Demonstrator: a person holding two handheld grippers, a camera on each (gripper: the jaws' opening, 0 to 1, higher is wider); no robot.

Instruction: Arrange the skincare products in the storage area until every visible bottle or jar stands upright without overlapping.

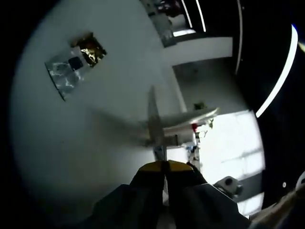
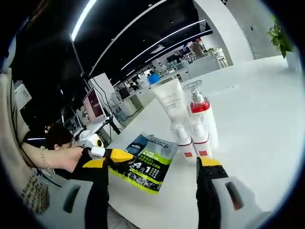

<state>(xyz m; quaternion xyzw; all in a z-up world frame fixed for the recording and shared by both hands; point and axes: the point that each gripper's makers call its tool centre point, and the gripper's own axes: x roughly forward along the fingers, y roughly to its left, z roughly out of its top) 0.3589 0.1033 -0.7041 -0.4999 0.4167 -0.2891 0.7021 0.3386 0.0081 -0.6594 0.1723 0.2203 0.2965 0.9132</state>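
Observation:
In the right gripper view, skincare products stand upright and close together on the white table (image 2: 257, 109): a white tube (image 2: 169, 99), a clear-capped bottle with a red collar (image 2: 200, 112) and two small white bottles with red bands (image 2: 183, 140). They are just beyond my right gripper (image 2: 163, 159), which is open with nothing between its jaws. A green and black sachet (image 2: 148, 164) lies flat to their left, between the jaws. My left gripper (image 1: 166, 165) has its yellow tips pressed together and holds nothing. It points at a pale surface (image 1: 95, 133).
A person's hand (image 2: 62, 157) is at the left beside my right gripper's left jaw. A monitor (image 2: 93, 105) and desks stand behind, and a plant (image 2: 279, 33) at the far right. In the left gripper view, a marbled grey patch (image 1: 66, 74) and a gold crinkled piece (image 1: 93, 48) are on the pale surface.

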